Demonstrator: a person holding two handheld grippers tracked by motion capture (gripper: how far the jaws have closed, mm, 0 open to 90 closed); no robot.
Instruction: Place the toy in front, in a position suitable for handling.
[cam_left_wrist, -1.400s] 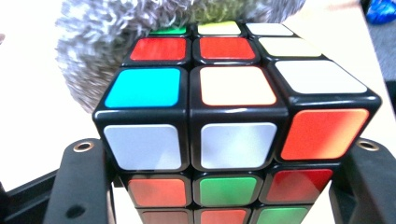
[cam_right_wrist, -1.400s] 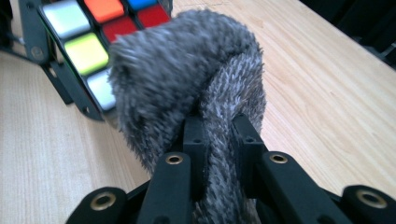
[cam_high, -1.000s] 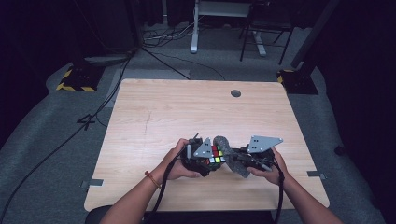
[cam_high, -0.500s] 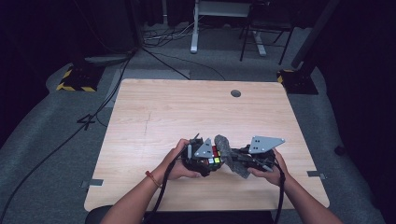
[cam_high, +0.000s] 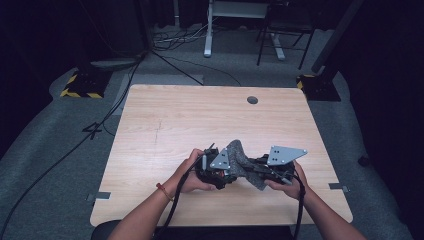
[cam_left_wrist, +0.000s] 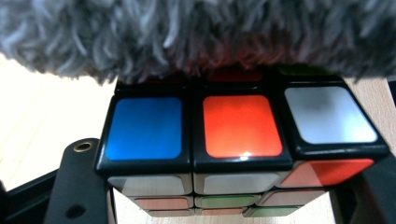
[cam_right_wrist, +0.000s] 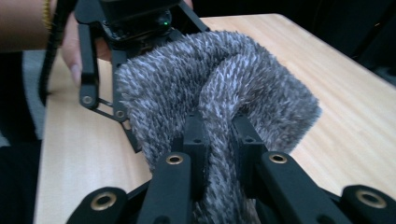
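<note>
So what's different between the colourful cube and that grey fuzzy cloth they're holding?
The cube is hard and glossy, with blue, orange and white squares; the fuzzy cloth is soft, shaggy and plain grey. The cube keeps its boxy shape between the left tool's jaws; the cloth bunches where the right tool pinches it. The cloth drapes over the cube's top, hiding part of it. Both are gripped above the table.
</note>
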